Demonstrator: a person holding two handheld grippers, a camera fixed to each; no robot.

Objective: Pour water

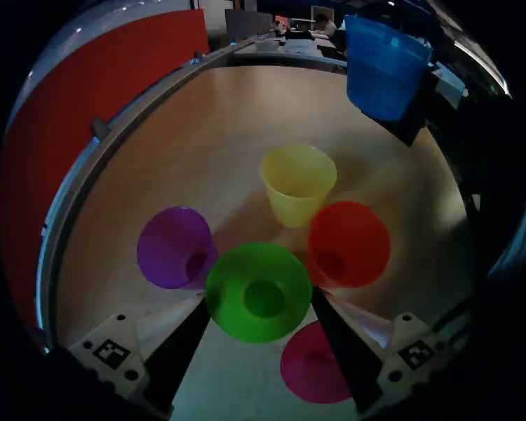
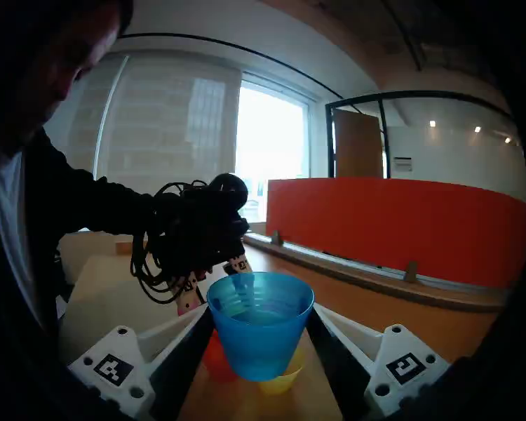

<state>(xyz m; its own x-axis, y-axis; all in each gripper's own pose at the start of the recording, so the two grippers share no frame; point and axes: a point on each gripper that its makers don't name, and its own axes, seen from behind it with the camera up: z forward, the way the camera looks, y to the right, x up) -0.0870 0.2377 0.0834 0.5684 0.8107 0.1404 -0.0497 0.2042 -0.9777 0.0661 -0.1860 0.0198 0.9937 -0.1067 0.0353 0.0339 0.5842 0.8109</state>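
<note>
Left gripper view: my left gripper (image 1: pixel 259 300) has its jaws narrow on the green cup (image 1: pixel 263 270), one finger on each side; the cup looks empty. Packed around it on the worktop (image 1: pixel 214 133) are the purple cup (image 1: pixel 172 245), yellow cup (image 1: pixel 298 181), red cup (image 1: pixel 351 242) and magenta cup (image 1: pixel 308 365). The blue cup (image 1: pixel 383 67) is up top right, well apart from green.
Risk: the neighbours crowd the target, so an off-centre stream fills the wrong cup.

Right gripper view: my right gripper (image 2: pixel 261 312) jaws hold the blue cup, with water inside; the level is hard to read through the tint. Red and yellow sit right below it.
Risks: tip here and the water lands in them, not green. The wall is tapered, so the cup may slip when tilted. The cables (image 2: pixel 147 270) off the left rig hang near the rim and could snag.
</note>
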